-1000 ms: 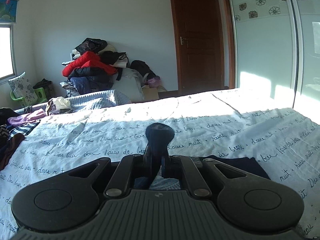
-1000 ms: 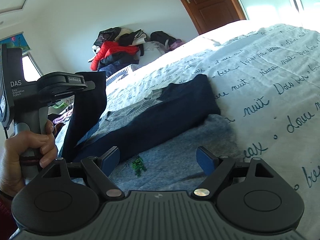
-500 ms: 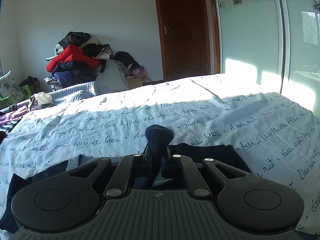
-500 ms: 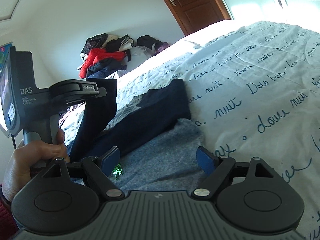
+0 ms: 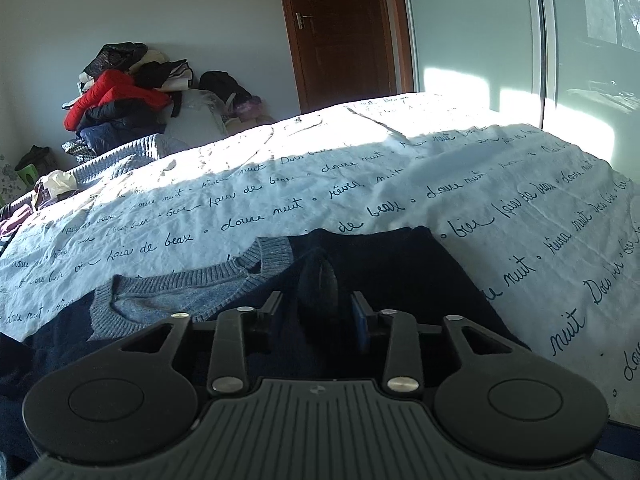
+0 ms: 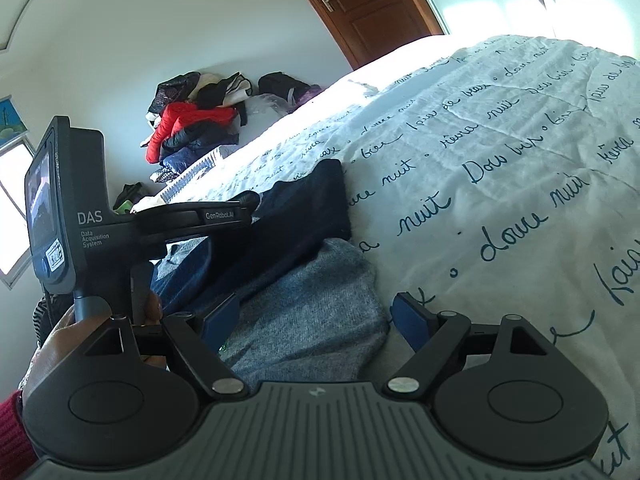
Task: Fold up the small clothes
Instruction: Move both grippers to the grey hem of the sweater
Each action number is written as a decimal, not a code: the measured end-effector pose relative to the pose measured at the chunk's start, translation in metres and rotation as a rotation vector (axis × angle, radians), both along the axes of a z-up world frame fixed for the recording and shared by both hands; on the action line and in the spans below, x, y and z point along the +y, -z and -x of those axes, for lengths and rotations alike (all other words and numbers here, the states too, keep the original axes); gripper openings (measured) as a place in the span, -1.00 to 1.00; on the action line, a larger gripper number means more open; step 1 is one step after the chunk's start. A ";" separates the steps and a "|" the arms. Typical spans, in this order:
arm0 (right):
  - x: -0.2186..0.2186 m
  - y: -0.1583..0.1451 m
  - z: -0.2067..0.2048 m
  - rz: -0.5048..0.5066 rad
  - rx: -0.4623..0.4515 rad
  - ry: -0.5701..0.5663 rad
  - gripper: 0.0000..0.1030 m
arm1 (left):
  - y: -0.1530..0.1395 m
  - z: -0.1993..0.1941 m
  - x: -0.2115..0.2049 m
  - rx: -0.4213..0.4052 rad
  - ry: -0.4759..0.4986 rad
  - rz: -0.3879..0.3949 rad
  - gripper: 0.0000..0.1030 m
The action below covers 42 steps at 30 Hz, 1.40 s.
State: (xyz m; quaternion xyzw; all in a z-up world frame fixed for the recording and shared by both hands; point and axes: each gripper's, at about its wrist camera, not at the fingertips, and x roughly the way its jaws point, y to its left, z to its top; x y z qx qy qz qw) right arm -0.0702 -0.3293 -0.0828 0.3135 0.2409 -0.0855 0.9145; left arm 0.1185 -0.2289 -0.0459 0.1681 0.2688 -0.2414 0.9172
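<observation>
A small knit sweater, grey-blue body (image 5: 172,300) with navy sleeves (image 5: 384,264), lies on the white bed cover with script print (image 5: 280,200). My left gripper (image 5: 318,308) has its jaws parted a little, with a fold of navy sleeve cloth (image 5: 320,280) standing between them; it hangs low over the sweater. In the right wrist view the left gripper (image 6: 244,204) is seen from the side above the navy sleeve (image 6: 304,208). My right gripper (image 6: 316,316) is open over the grey hem (image 6: 312,320) of the sweater, holding nothing.
A pile of jackets, one red (image 5: 116,96), sits against the far wall. A brown door (image 5: 340,32) and a sliding wardrobe (image 5: 480,40) stand beyond the bed. More clothes lie at the bed's left edge (image 5: 16,216).
My left gripper has come down toward the bed with the navy sleeve, and its jaws have parted. The sleeve now lies folded across the sweater. My right gripper stayed open.
</observation>
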 end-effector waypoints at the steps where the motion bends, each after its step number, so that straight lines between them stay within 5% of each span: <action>1: 0.000 -0.001 0.001 0.004 0.000 0.001 0.63 | -0.001 0.002 0.001 -0.006 0.001 -0.001 0.05; 6: -0.001 0.000 0.002 0.012 0.012 -0.002 0.63 | -0.005 0.012 0.006 -0.072 -0.024 -0.029 0.48; 16: 0.014 -0.004 0.000 0.080 0.033 -0.034 0.63 | -0.007 0.017 0.040 -0.022 -0.101 -0.021 0.68; 26: 0.043 -0.006 0.005 0.220 0.081 -0.157 0.68 | -0.001 0.049 0.094 -0.025 -0.171 -0.059 0.70; 42: 0.061 -0.001 0.060 0.317 0.132 -0.269 0.72 | -0.001 0.119 0.235 0.067 -0.405 0.052 0.72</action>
